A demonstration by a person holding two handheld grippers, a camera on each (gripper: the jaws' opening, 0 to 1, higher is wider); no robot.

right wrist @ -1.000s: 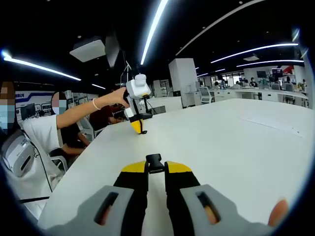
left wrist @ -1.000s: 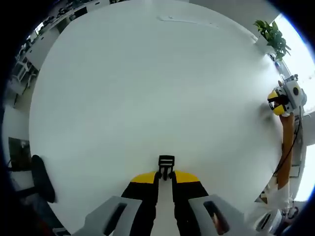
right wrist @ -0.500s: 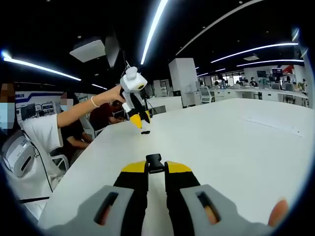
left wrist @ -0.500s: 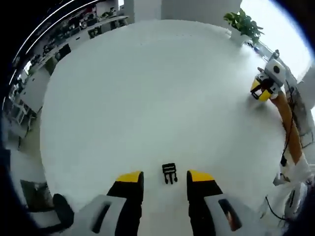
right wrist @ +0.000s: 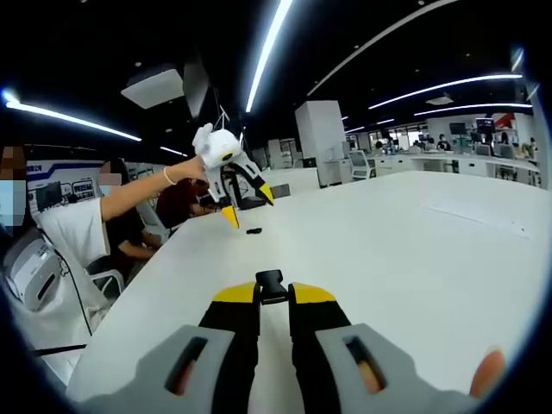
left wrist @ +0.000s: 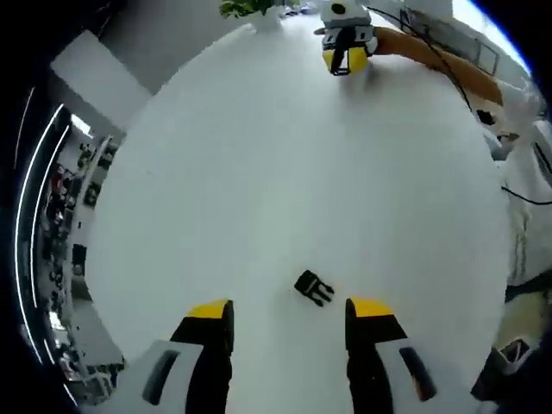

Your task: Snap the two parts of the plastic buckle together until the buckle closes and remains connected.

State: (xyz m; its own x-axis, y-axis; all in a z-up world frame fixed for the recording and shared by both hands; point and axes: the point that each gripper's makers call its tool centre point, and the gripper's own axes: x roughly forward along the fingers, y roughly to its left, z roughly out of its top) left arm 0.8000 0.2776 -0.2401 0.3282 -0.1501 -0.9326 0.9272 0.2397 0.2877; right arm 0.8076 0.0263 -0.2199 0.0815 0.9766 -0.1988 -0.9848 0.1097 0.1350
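Buckle parts are apart, one per gripper zone.

Left gripper view: left gripper has its fingers spread wide, holding nothing. Pronged part lies flat on the white table, lower centre of frame, just above and between the yellow fingertips, touching neither. Its long axis runs diagonally, body toward upper left, prongs toward lower right. Right gripper sits at top centre of frame, low over the far table edge, an arm trailing off to the upper right. Plant at the top edge.

Right gripper view: right gripper has its fingers closed on the socket part, pinched between the yellow tips at lower centre. Part sticks out past the tips, long axis along the fingers, pointing away from the camera; can't tell if it touches the table. Left gripper is at upper left of frame, raised above the table, fingers spread, tips pointing down. Pronged part shows as a small dark piece flat on the table just below and between those tips, clear of them; orientation too small to read here. A hand holds that gripper from the left.
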